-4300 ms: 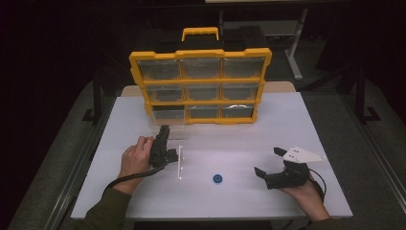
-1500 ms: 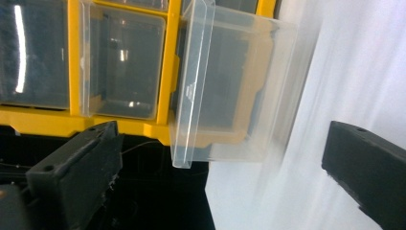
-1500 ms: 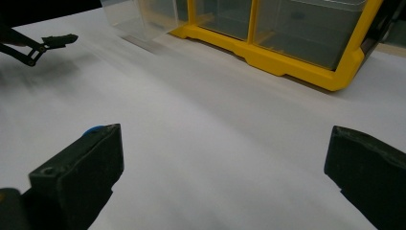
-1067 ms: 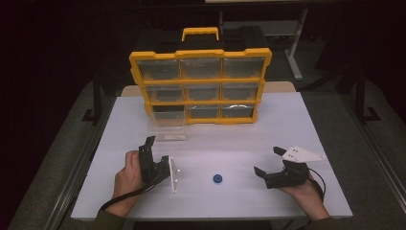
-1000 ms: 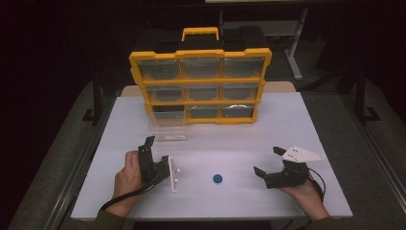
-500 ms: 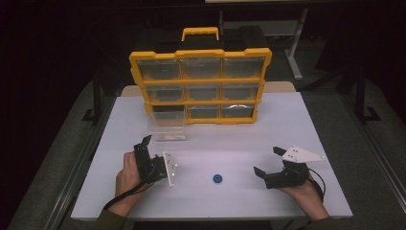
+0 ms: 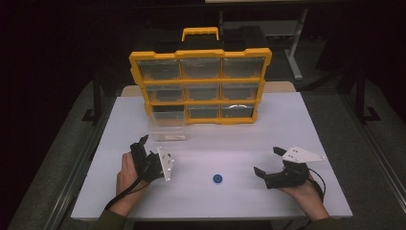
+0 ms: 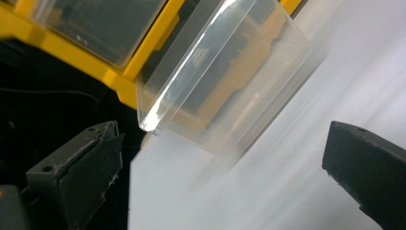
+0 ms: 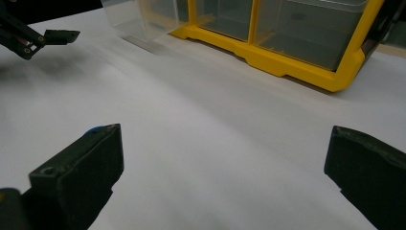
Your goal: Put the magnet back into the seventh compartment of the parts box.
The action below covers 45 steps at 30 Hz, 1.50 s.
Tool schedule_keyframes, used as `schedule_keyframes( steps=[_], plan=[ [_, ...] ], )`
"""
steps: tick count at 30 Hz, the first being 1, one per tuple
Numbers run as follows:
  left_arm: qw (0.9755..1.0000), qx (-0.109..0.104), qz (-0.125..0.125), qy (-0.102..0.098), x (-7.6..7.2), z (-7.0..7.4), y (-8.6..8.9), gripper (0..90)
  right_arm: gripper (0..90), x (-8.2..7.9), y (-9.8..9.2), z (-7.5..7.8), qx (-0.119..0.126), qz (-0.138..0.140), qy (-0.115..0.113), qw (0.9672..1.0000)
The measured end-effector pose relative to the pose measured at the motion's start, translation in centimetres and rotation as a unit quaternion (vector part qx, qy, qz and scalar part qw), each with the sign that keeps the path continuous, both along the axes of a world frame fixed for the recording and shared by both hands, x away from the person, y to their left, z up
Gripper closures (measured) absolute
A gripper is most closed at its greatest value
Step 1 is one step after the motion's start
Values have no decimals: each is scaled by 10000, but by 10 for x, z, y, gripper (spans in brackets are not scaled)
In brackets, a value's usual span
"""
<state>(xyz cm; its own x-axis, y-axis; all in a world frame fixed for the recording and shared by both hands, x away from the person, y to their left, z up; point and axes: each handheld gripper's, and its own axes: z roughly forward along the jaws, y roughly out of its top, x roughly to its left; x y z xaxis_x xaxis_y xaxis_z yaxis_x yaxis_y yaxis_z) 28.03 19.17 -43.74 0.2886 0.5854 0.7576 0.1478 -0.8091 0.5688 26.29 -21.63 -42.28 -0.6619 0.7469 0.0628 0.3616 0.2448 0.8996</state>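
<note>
A white table (image 7: 287, 124) sits in a dark room. At upper centre, a yellow organizer (image 7: 200, 86) with one clear drawer (image 7: 166, 128) pulled out below its left. Left gripper (image 7: 141, 152) and right gripper (image 7: 269, 162) both gape, holding nothing. A blue cap (image 7: 218, 178) lies between them.

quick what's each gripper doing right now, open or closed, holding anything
Left gripper: open, holding nothing, aimed at the clear drawer.
Right gripper: open, holding nothing, resting on the table.

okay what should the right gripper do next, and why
Probably slide the right gripper left to the small blue piece. Its fingers are open and empty, and the piece lies loose on the table, near the pulled-out clear drawer.
</note>
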Motion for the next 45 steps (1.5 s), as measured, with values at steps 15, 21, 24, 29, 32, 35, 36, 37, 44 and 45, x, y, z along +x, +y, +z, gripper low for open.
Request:
schedule_keyframes(
  steps=[15, 21, 24, 29, 32, 35, 36, 37, 44, 45],
  plan=[
    [9949, -942, 162, 318, 8, 4, 12, 0, 0, 1, 0, 0, -20, 14, -16, 10000],
    [9881, -1407, 248, 564, 10, 5, 18, 0, 0, 1, 0, -1, -13, 12, -8, 10000],
    [9839, -1644, 267, 650, 13, 5, 21, 0, 0, 1, 1, -1, -9, 7, -2, 10000],
    [9769, -1956, 294, 806, 15, 6, 26, 0, 0, 1, 1, -1, -1, 6, -7, 10000],
    [9736, -2084, 299, 886, 16, 7, 28, 0, 0, 1, 1, -1, -1, 5, -6, 10000],
    [9694, -2238, 313, 956, 17, 8, 30, 0, 0, 1, 1, -1, -1, 9, -4, 10000],
    [9674, -2309, 317, 990, 17, 8, 31, 0, 0, 1, 0, -1, -3, 10, -6, 10000],
    [9643, -2430, 316, 1009, 18, 8, 31, 0, 0, 1, 0, -1, 2, 7, -2, 10000],
    [9428, -3066, 334, 1264, 24, 7, 41, 0, 0, 0, 0, 0, -6, 12, -3, 10000],
    [9418, -3085, 322, 1294, 24, 8, 42, 0, 0, 0, 0, 0, -3, 12, 3, 10000]
  ],
)
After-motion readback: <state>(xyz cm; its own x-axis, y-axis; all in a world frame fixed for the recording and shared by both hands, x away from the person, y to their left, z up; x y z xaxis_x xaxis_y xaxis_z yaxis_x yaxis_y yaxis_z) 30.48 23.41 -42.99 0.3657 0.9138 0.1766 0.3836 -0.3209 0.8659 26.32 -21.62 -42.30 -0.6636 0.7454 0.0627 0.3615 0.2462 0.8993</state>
